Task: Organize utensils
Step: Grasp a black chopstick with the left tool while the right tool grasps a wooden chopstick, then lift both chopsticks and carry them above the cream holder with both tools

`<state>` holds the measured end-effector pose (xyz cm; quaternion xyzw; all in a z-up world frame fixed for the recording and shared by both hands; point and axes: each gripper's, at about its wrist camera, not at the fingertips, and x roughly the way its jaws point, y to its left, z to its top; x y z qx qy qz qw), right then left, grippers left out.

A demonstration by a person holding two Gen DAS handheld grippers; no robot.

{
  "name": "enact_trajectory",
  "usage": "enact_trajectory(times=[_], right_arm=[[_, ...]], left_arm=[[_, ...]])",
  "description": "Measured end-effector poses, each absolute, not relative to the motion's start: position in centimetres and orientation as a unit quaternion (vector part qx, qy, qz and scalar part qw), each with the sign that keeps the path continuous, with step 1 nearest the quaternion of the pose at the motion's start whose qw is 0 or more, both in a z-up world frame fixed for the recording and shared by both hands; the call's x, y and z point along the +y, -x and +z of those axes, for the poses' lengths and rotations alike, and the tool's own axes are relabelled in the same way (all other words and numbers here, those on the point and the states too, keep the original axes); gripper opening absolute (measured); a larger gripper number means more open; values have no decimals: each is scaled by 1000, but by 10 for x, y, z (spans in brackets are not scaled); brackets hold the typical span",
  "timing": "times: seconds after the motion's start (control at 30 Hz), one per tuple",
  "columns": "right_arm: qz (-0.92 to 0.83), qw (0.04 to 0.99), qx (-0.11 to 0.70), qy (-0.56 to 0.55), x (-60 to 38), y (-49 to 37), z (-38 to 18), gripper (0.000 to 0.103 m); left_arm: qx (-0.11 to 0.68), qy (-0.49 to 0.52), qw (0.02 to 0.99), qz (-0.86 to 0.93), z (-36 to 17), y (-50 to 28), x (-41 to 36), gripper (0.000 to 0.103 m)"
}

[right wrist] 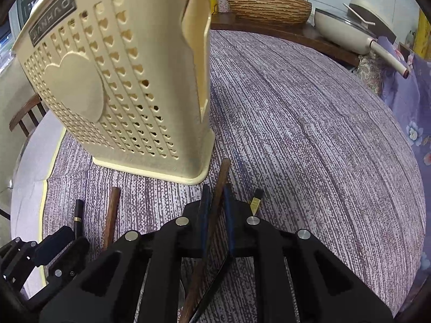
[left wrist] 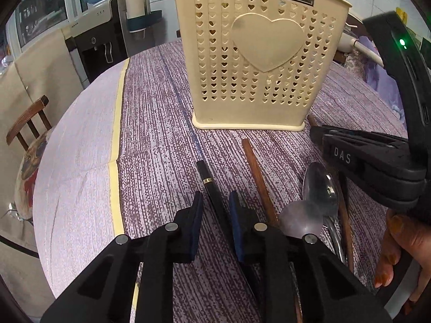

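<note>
Biggest thing in the way is the cream utensil holder (left wrist: 258,62) standing upright mid-bench, right ahead of both hand-held grippers. The stretch in front of it is cluttered: a black chopstick (left wrist: 206,180), a brown chopstick (left wrist: 256,172) and two spoons (left wrist: 320,188) lie close together there. Open cloth runs to the right of the holder on the bench (right wrist: 309,123), with a pan (right wrist: 347,32) and woven basket (right wrist: 269,6) only at the far edge.

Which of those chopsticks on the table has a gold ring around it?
The black chopstick between the left gripper's fingers: a thin gold band circles it. The brown wooden chopsticks beside it are plain.
</note>
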<state>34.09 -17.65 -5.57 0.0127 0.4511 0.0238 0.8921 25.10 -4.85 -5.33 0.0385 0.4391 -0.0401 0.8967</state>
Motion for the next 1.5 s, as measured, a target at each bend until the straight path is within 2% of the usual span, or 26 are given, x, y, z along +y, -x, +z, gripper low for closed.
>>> enact_trajectory(times=[0.47,0.6,0.9,1.17,1.5], right_arm=[[18,895,446,-3,-167,-332,-56,11],[19,895,445,-8,-169,-332,-55,11],[39,889,450,-74,-190,-339,-55,9],[54,885,448,-118,-208,-344,-53,8],[75,895,408,-163,-228,-332,-31,8]], left_arm=[[429,-42,902,-32,-55,-247,-52,19],[425,-44,904,-29,-56,-247,-54,13],[429,-16,903,-35,-54,-250,-46,8],[434,25,899,-54,-54,-255,-32,8],[408,53,909,-67,-32,-246,-18,8]])
